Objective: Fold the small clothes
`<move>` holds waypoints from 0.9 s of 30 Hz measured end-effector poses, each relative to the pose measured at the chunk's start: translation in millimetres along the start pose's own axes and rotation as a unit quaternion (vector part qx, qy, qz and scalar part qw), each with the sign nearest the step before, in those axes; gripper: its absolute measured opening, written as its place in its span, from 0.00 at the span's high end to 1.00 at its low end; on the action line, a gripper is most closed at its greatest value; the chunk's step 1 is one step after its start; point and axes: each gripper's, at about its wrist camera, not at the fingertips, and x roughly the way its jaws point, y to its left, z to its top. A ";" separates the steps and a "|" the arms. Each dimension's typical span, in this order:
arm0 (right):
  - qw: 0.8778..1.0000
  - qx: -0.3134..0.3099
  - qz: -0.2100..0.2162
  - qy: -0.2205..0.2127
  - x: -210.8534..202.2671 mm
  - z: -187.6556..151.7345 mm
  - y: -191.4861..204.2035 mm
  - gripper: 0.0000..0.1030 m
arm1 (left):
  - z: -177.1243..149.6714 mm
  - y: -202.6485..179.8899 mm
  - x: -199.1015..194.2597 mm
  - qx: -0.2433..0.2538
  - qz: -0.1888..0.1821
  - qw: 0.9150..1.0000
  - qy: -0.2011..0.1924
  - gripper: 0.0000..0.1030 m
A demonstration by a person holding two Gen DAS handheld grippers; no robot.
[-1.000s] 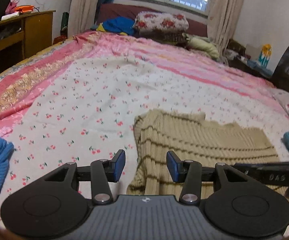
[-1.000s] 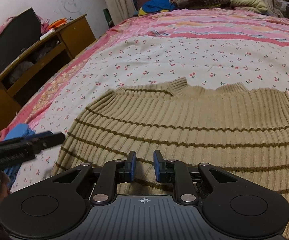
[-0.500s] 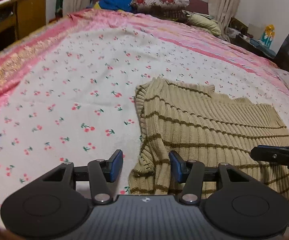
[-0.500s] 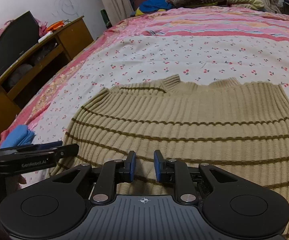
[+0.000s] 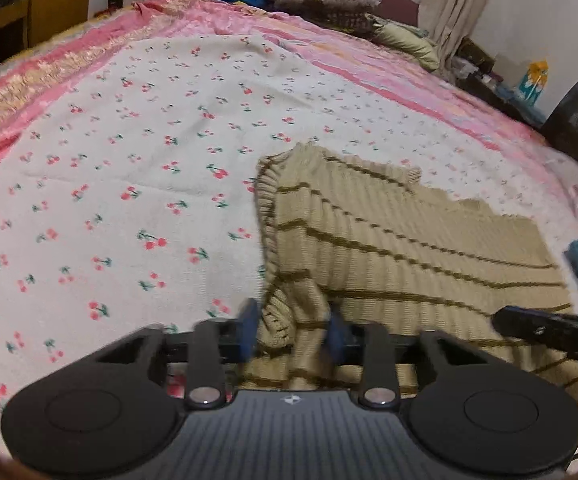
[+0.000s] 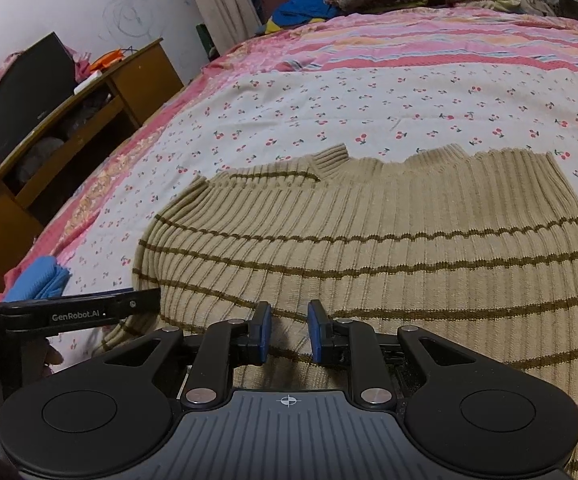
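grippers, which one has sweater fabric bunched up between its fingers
The left gripper: a lifted fold of the striped sweater's edge sits between its fingers. The right gripper stands open over flat knit.

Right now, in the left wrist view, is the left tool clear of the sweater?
No: the left tool has a bunched fold of the striped sweater between its blue fingers.

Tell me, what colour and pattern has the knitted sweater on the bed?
The sweater is beige ribbed knit with thin dark olive-brown stripes; the right wrist view shows it best.
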 end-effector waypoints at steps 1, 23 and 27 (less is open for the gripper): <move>1.000 0.000 0.001 -0.001 -0.9 -0.1 -0.6 0.80 | 0.1 -1.6 -1.9 -0.005 -0.003 1.000 -0.001 0.74; 0.996 0.062 0.052 -0.028 -29.4 28.4 -36.8 0.59 | -40.8 -137.1 -18.5 0.171 -0.099 0.980 -0.024 0.80; 0.996 0.065 0.054 -0.008 -15.8 30.4 -34.3 0.54 | -43.5 -140.5 -15.9 0.179 -0.103 0.978 -0.016 0.82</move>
